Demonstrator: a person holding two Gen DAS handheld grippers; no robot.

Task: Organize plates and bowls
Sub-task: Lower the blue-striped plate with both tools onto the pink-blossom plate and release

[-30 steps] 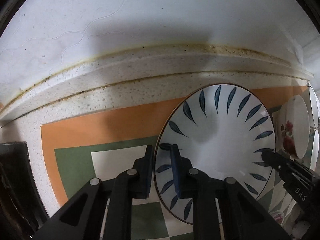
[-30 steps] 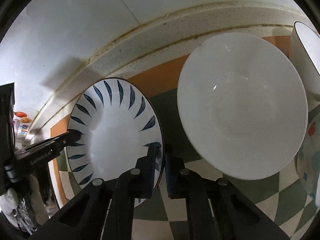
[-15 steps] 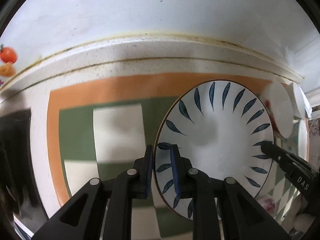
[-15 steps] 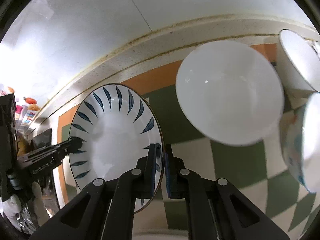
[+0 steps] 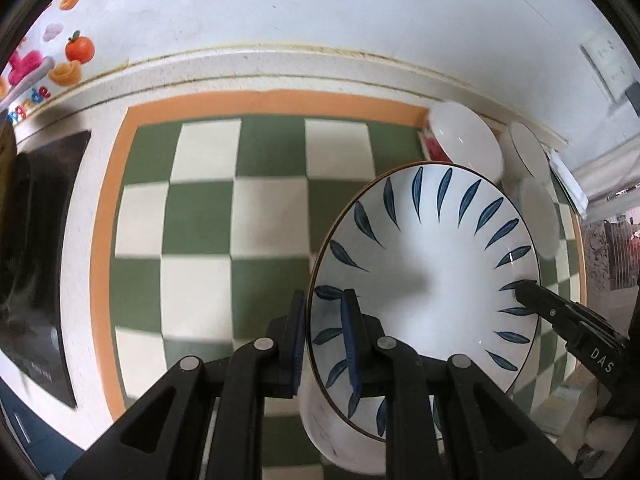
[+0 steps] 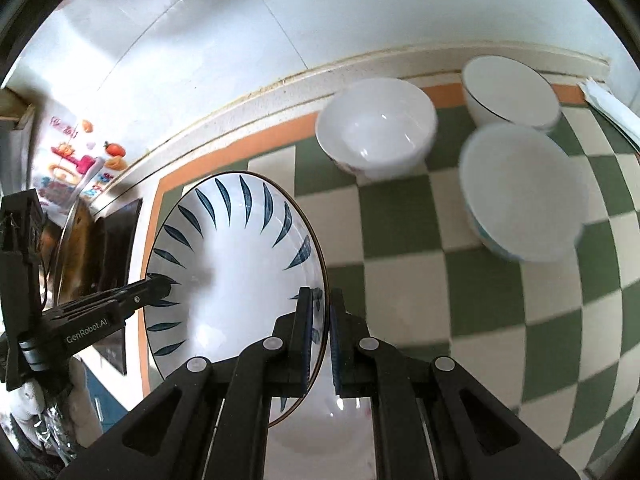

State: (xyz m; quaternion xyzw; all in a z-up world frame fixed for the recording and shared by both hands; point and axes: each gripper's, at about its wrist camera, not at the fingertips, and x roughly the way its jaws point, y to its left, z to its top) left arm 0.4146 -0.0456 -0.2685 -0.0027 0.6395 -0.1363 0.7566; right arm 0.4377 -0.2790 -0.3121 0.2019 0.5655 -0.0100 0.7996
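Under plate (image 6: 236, 276), mat (image 6: 400, 240) partly hidden.

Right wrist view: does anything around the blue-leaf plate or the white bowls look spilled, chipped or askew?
Nothing stands out. The white plate with blue leaf marks looks whole, gripped at opposite rims by the right gripper and left gripper. Three white bowls sit upright on the green-and-cream checked mat, with no spill visible.
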